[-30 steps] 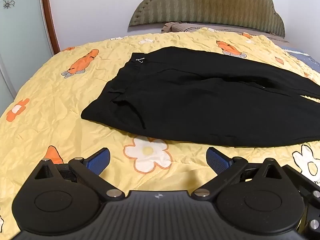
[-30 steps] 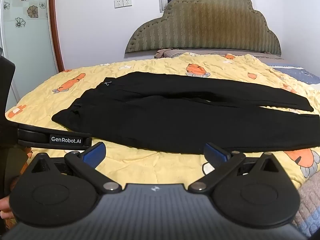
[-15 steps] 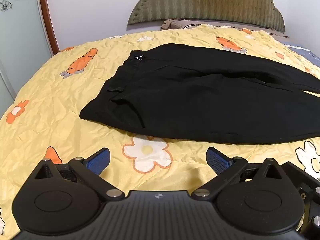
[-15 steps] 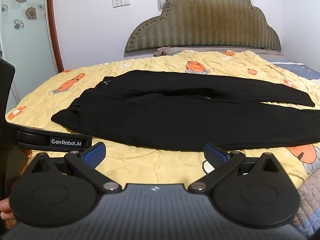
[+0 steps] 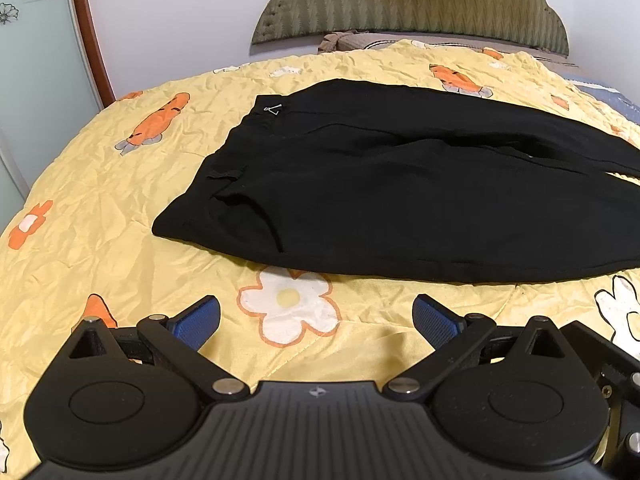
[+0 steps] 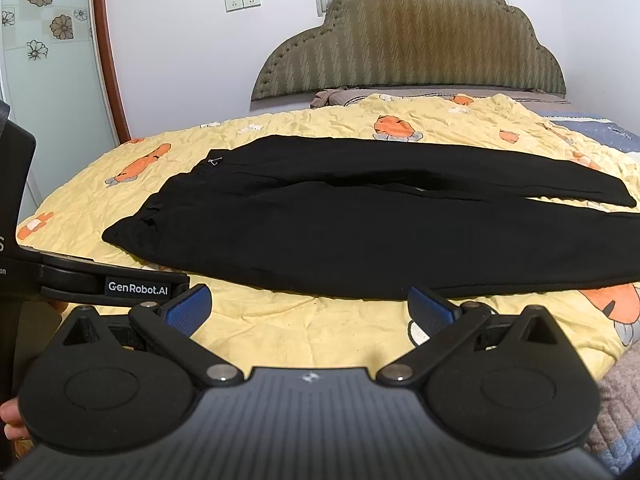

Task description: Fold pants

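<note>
A glass door (image 6: 48, 92) with flower stickers and a brown frame stands at the far left. The black pants (image 5: 400, 192) lie flat across a yellow quilt (image 5: 92, 208) printed with carrots and flowers, waistband to the left, both legs running off to the right, the far leg lying just beside the near one. The left gripper (image 5: 316, 316) hovers over the quilt near the waistband end, its blue-padded fingers spread wide with nothing between them, above a white flower print (image 5: 290, 306). The right gripper (image 6: 308, 306) sits near the pants' near edge, fingers likewise spread and empty. An olive padded headboard (image 6: 408, 44) rises at the far side.
</note>
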Demonstrator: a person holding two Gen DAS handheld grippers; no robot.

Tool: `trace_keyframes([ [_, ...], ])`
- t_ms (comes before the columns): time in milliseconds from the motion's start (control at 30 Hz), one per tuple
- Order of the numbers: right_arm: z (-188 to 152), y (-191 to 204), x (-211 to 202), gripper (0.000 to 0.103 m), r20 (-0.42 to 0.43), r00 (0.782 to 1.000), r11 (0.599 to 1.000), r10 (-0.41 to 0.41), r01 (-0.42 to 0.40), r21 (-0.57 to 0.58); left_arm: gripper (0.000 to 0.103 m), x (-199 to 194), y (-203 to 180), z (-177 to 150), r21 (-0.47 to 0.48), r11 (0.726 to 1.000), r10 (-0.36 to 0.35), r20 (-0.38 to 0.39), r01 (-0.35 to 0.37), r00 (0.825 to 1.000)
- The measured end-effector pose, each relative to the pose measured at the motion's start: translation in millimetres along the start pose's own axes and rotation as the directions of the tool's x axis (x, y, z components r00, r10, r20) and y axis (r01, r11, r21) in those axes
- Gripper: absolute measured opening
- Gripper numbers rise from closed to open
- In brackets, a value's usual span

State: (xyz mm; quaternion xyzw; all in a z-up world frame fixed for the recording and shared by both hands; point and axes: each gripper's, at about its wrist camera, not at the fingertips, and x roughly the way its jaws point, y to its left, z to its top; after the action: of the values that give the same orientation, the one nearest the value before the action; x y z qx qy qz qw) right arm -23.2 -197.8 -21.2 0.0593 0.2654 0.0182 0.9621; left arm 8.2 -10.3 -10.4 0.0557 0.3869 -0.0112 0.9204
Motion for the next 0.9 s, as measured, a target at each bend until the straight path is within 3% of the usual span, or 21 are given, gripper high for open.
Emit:
trace_keyframes([
  [900,-5.6,0.1,6.2,0.103,-0.013,1.0,1.0,-0.014,0.013,-0.014,0.103,4.0,-0.8,-2.6,0.006,1.0,0.0,-0.015,0.0,1.0],
])
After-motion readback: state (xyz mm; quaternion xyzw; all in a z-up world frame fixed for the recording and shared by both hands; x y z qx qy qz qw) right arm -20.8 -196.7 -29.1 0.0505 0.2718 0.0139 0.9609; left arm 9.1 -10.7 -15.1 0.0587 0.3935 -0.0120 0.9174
